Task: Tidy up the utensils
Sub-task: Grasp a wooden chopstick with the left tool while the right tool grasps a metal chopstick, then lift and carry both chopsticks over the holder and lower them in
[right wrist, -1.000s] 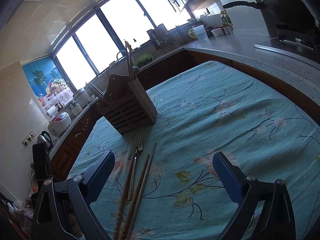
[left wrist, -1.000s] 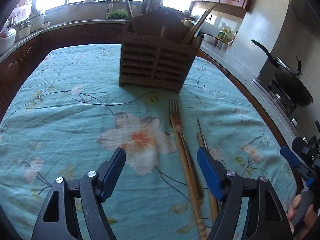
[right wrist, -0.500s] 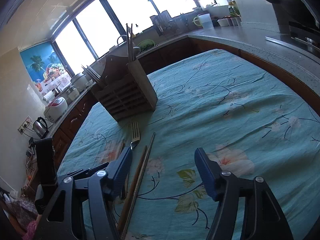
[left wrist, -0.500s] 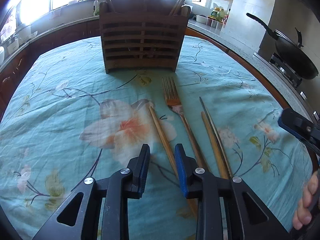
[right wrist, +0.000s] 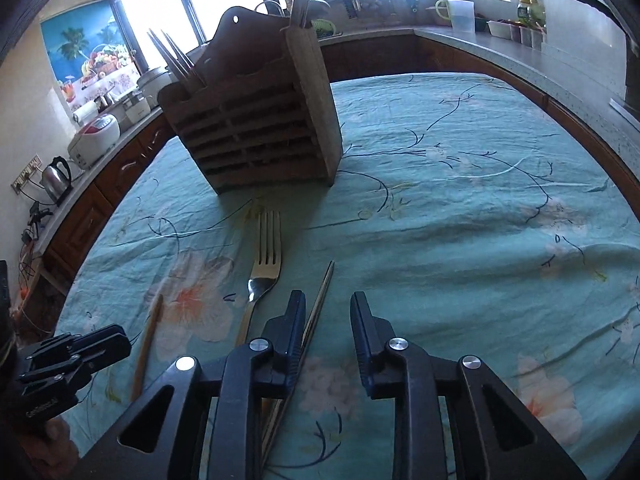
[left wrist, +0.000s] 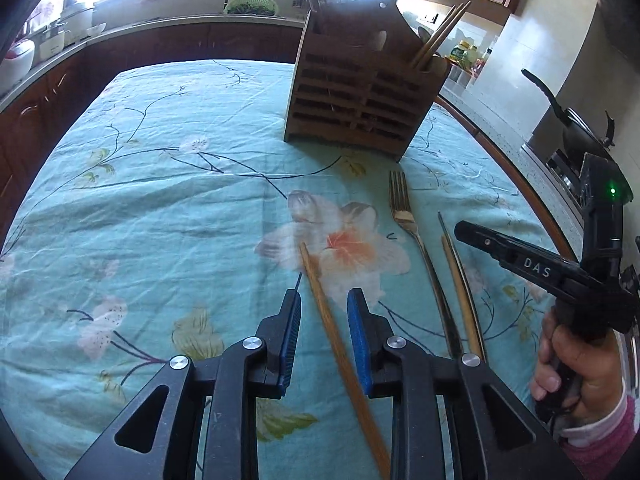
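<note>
A slatted wooden utensil holder (left wrist: 360,96) (right wrist: 256,132) stands on the floral tablecloth with chopsticks standing in it. In front of it lie a gold fork (left wrist: 400,204) (right wrist: 266,264), a single wooden chopstick (left wrist: 316,276) (right wrist: 150,336) and a pair of chopsticks (left wrist: 456,280) (right wrist: 320,304). My left gripper (left wrist: 324,294) is closing, with the single chopstick between its blue pads and a gap on both sides. My right gripper (right wrist: 328,296) is also closing. The pair runs past its left pad, and nothing is pinched. A hand holds that right gripper (left wrist: 520,260) at the right of the left wrist view.
The teal tablecloth (left wrist: 160,200) covers the table. A counter runs around it. On that counter are a black wok (left wrist: 576,136) on the stove at right, and a kettle (right wrist: 56,176) and a rice cooker (right wrist: 98,136) at left.
Both grippers have narrowed from wide apart to a small gap. The left one now straddles a single chopstick lying apart from the others. The right one has dropped toward the chopstick pair.
</note>
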